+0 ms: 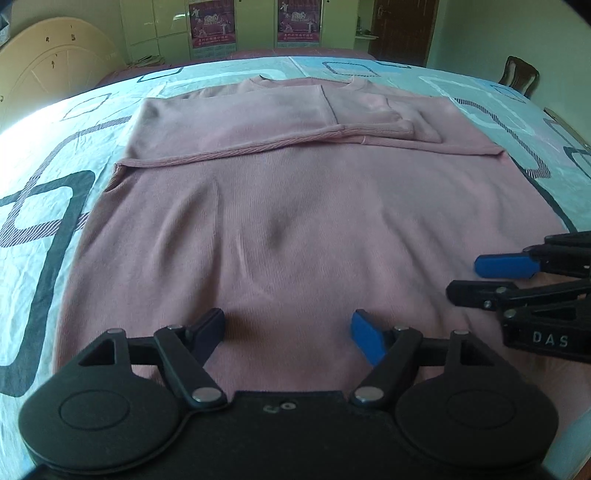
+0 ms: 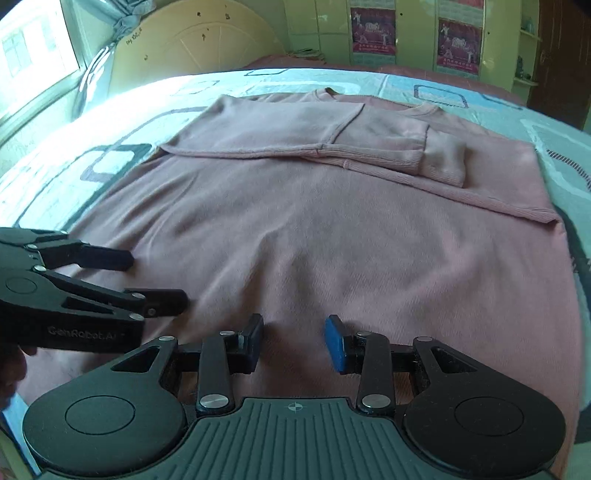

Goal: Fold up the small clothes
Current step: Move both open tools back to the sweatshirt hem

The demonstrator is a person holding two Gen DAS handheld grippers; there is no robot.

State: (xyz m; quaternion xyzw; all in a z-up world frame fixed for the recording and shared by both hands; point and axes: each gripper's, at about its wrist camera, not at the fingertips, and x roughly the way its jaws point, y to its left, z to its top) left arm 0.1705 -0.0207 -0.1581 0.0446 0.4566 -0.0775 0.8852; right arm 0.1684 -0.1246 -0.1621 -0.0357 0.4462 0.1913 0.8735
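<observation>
Pink sweater: flat on patterned bedsheet, sleeves folded across far half. Left gripper: jaws spread, empty, over near hem. Right gripper: jaws spread, empty, just right of it; contact with fabric unclear. Far: posters.

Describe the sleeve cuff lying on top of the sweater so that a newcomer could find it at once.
Start at the bed's patterned blue sheet, where a pink sweater lies spread out. Its far half has both sleeves folded across the chest below the neckline. The ribbed cuff ends the upper sleeve on the right side; unlike the long ribbed hem beside it, it is a short, squared-off band.
</observation>
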